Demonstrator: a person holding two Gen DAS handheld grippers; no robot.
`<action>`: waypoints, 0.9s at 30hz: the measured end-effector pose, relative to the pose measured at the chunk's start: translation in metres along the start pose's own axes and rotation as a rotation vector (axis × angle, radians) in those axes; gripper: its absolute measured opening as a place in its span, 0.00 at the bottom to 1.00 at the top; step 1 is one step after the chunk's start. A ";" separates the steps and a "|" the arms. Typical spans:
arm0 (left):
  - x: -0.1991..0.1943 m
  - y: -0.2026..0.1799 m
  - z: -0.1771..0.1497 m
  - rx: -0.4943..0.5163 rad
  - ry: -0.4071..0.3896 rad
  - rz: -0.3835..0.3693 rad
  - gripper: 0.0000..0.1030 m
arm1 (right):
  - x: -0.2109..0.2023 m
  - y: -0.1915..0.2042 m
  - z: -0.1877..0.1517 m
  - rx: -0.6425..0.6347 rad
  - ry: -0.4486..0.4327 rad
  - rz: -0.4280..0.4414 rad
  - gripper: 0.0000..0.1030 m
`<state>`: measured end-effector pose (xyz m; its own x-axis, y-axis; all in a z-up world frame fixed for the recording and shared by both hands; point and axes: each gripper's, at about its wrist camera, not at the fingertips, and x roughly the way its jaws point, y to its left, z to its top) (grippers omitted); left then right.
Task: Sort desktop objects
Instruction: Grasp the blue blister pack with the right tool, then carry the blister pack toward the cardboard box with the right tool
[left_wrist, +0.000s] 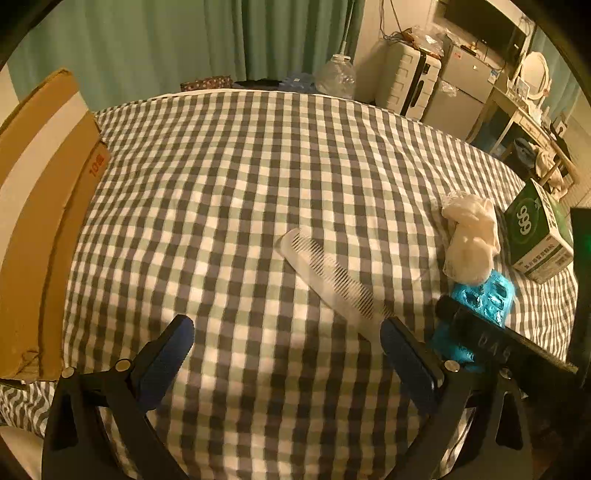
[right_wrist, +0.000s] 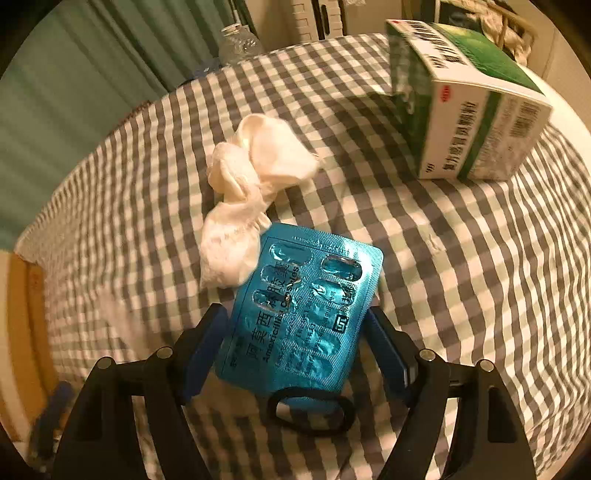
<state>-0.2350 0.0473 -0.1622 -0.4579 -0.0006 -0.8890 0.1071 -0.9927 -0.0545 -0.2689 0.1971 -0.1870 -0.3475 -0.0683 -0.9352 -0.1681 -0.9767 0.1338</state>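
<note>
While right gripper (right_wrist: 295, 325) straddles blister pack (right_wrist: 303, 314): label reads "Amoxicillin Capsules".

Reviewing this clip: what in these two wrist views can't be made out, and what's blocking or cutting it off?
- Blister pack: left wrist view, mostly hidden behind the right gripper's black finger.
- Whether the right gripper pads touch the pack: unclear; it lies between them.
- Black loop: right wrist view, partly under the pack; identity unclear.
- Cardboard box: cut off by the left edge.
- Medicine box print: blurred.

Blue blister pack (right_wrist: 301, 314) flat on checked cloth, touching crumpled white tissue (right_wrist: 247, 192); white comb (left_wrist: 328, 277) apart.
</note>
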 end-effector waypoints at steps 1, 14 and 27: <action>0.002 -0.001 0.001 -0.005 0.009 -0.013 1.00 | -0.001 -0.001 0.000 -0.005 -0.003 -0.004 0.72; 0.036 -0.022 0.003 -0.049 0.130 -0.058 0.94 | -0.044 -0.061 0.000 0.119 -0.132 0.151 0.65; -0.003 -0.020 -0.004 0.060 0.014 -0.105 0.02 | -0.077 -0.089 -0.001 0.089 -0.215 0.173 0.65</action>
<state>-0.2324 0.0679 -0.1603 -0.4510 0.1051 -0.8863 0.0059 -0.9927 -0.1207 -0.2261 0.2889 -0.1272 -0.5638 -0.1786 -0.8064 -0.1662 -0.9318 0.3226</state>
